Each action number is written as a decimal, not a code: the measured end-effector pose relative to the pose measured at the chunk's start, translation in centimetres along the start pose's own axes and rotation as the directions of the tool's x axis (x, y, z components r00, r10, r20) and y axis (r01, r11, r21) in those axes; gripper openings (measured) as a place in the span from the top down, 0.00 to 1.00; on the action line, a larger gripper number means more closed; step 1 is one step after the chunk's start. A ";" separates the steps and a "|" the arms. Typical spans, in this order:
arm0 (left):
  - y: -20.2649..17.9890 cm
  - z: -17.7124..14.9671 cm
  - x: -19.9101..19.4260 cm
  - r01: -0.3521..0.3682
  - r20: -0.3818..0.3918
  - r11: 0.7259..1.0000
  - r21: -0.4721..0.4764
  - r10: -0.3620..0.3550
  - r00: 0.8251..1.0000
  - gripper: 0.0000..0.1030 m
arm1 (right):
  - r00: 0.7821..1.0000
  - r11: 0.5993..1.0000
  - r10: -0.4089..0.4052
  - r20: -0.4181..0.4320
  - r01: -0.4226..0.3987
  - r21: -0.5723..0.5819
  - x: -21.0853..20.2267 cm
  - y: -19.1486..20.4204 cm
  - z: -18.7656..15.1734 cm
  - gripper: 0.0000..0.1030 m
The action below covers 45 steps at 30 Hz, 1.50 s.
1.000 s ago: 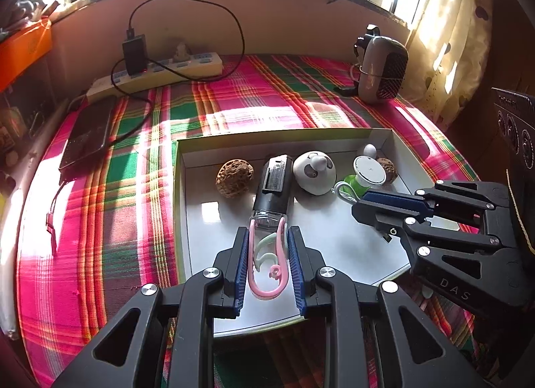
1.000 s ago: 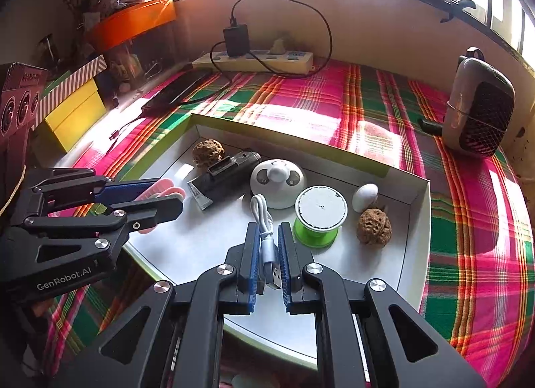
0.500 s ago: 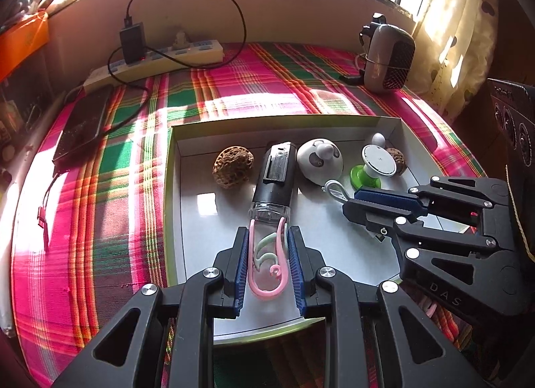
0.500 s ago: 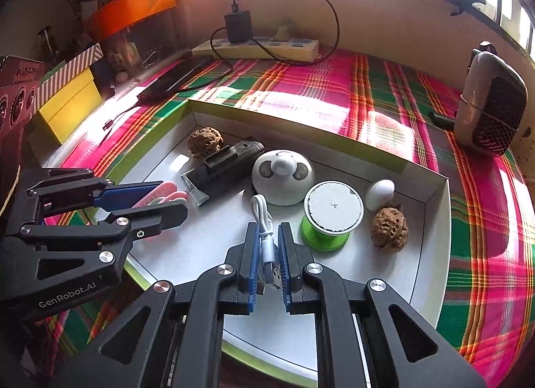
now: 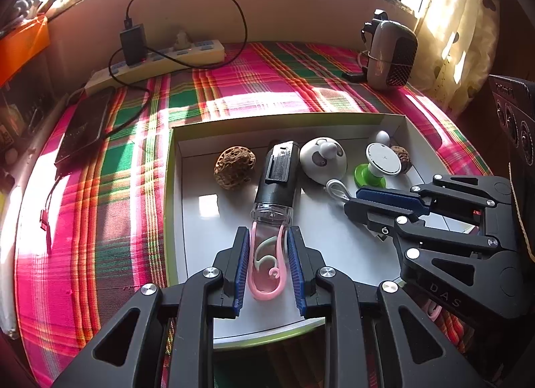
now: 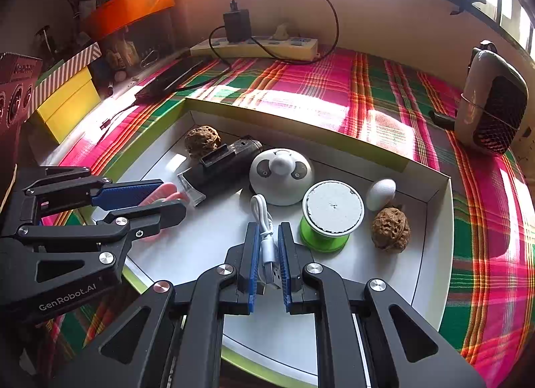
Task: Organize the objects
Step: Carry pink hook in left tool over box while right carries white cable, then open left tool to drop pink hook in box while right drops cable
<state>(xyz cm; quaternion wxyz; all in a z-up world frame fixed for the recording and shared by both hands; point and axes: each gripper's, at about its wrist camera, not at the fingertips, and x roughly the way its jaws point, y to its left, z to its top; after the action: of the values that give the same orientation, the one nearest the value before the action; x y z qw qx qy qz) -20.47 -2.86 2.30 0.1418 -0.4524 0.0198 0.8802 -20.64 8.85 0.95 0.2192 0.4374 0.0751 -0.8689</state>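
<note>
The left gripper stays clamped on a pink loop-shaped clip, the right gripper on a white USB cable, both low at 6 o'clock over the white tray. Nothing has shifted, so neither item is placed yet. Gripper bodies read "GenRobot.AI" and "DAS".

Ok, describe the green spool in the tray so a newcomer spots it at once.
Look in the white tray on the plaid cloth. Near its right end stands the green spool, beside the white dome gadget. It alone is bright green, with a flat white round top.
</note>
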 end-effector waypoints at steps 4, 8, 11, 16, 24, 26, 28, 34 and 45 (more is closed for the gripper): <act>0.0 0.0 0.0 0.001 0.001 1.000 -0.001 -0.001 1.000 0.79 | 1.000 1.000 -0.003 -0.001 0.003 -0.001 0.0 0.0 0.0 0.88; 0.1 0.1 0.0 0.001 0.000 1.000 -0.002 -0.001 1.000 0.79 | 1.000 1.000 -0.005 0.000 0.005 0.000 0.1 0.0 0.1 0.88; 0.0 0.1 0.0 0.001 0.000 1.000 -0.001 -0.001 1.000 0.79 | 1.000 1.000 -0.006 0.000 0.006 -0.001 0.1 0.0 0.1 0.88; 0.0 0.1 0.1 -0.004 -0.001 1.000 0.001 0.004 1.000 0.79 | 1.000 1.000 -0.007 0.001 0.007 0.001 0.1 0.0 0.1 0.88; 0.1 0.0 0.0 0.005 0.003 1.000 -0.006 -0.005 1.000 0.77 | 1.000 1.000 -0.018 0.003 0.018 0.013 0.1 -0.1 0.1 0.82; 0.0 0.0 0.0 0.003 0.002 1.000 -0.004 -0.003 1.000 0.76 | 1.000 1.000 -0.022 0.004 0.022 0.022 0.0 -0.2 0.0 0.81; -0.2 -0.1 -0.1 0.000 0.002 1.000 -0.004 0.000 1.000 0.75 | 1.000 0.999 -0.021 0.007 0.021 0.030 -0.1 -0.3 0.0 0.80; -0.2 -0.3 -0.4 -0.005 0.005 1.000 -0.010 0.005 1.000 0.72 | 1.000 0.999 -0.021 0.018 0.020 0.039 -0.6 -0.3 -0.1 0.72; -0.4 -0.7 -2.0 -0.016 0.032 1.000 -0.013 0.016 0.999 0.71 | 0.999 0.998 -0.034 0.037 0.032 0.048 -1.7 0.0 -0.5 0.71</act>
<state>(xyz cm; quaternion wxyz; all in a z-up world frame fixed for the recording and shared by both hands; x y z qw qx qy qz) -18.76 -3.03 3.52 0.1321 -0.4392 0.0154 0.8885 -19.35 9.54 2.02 0.1958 0.4248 0.0577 -0.8820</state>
